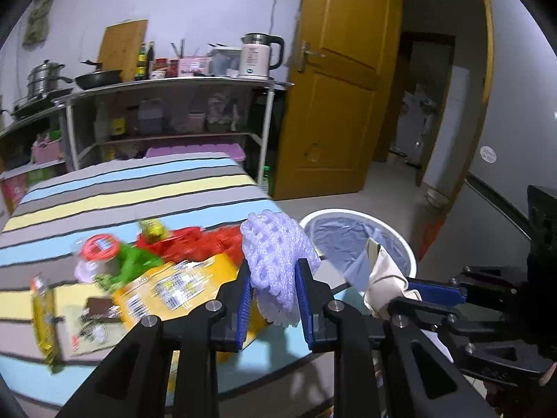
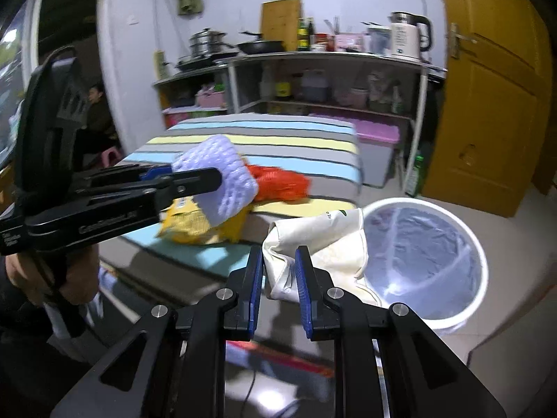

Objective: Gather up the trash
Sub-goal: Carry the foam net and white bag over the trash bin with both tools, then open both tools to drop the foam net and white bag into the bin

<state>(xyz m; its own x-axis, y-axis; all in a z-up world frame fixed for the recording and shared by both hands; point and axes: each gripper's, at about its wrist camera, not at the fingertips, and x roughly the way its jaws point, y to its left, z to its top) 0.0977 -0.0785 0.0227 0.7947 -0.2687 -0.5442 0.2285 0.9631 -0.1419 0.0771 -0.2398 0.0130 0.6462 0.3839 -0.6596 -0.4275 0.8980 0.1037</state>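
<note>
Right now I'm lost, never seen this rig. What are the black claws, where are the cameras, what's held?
No robot: a person holds a hand-held claw in each hand, with a fisheye camera on each looking along its fingers. In the left wrist view the left claw grips a white foam fruit net. In the right wrist view the right claw grips a crumpled cream bag beside the lined white bin. On the striped table lie a yellow packet, a red net bag and other wrappers.
</note>
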